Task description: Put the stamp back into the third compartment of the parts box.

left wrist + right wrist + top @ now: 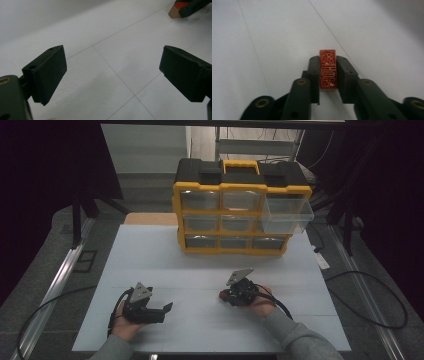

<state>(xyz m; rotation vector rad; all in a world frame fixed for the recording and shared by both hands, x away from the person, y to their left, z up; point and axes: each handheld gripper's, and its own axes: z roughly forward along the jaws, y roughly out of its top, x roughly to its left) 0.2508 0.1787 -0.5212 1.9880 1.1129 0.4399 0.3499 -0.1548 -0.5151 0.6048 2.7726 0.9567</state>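
A small block stamp (328,70) with a red carved face sits between the two black jaws of my right gripper (328,62), and both pads press on its sides. In the high view this gripper (225,295) lies low over the white table (200,260) at the right front, with the stamp (228,296) at its tip. My left gripper (169,307) rests at the left front, pointing right. Its jaws (112,72) stand wide apart with only bare table between them. The stamp's wooden body (175,12) shows at the top right of the left gripper view.
A yellow and black drawer organizer (200,184) stands at the back of the table. Its top right clear drawer (287,215) is pulled out. Cables trail off both sides of the table. Dark curtains and metal rails flank it.
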